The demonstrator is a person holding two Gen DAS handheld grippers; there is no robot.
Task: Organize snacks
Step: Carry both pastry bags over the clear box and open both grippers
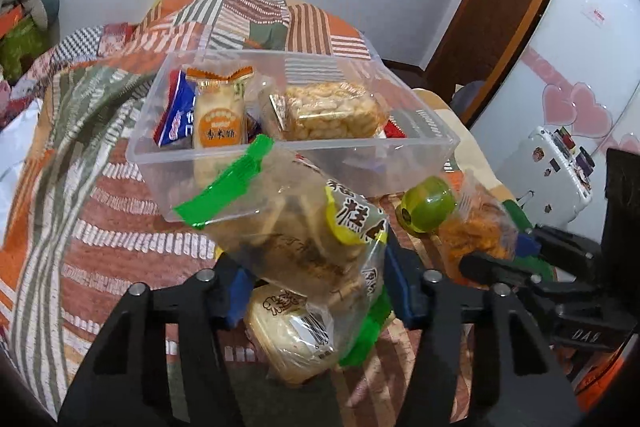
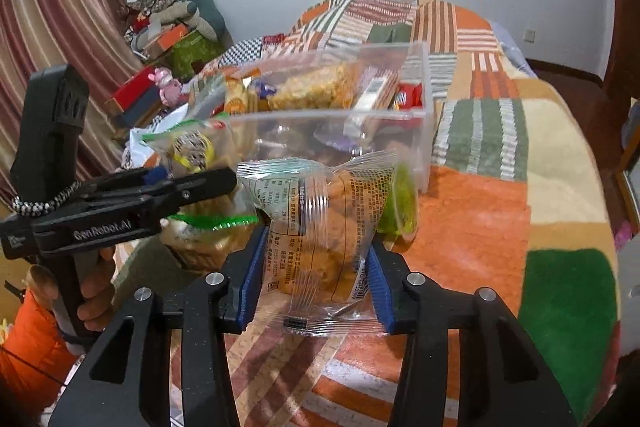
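My left gripper [image 1: 316,291] is shut on a clear snack bag with green ends [image 1: 304,223], held above the quilt just in front of a clear plastic bin [image 1: 420,143]. The bin holds several snacks: an orange rice-cracker pack [image 1: 219,115], a blue pack [image 1: 178,117] and a peanut brittle block [image 1: 334,113]. My right gripper [image 2: 316,275] is shut on a clear packet of orange fried snack [image 2: 332,235], held near the bin [image 2: 416,131]. The right gripper also shows in the left wrist view [image 1: 516,255], with the orange packet [image 1: 478,227].
A green round snack [image 1: 426,207] lies on the patchwork quilt [image 1: 100,247] beside the bin. A pale bun pack [image 1: 292,339] lies under my left gripper. A white suitcase [image 1: 556,171] stands at the right. Clutter and boxes [image 2: 160,67] sit by the curtain.
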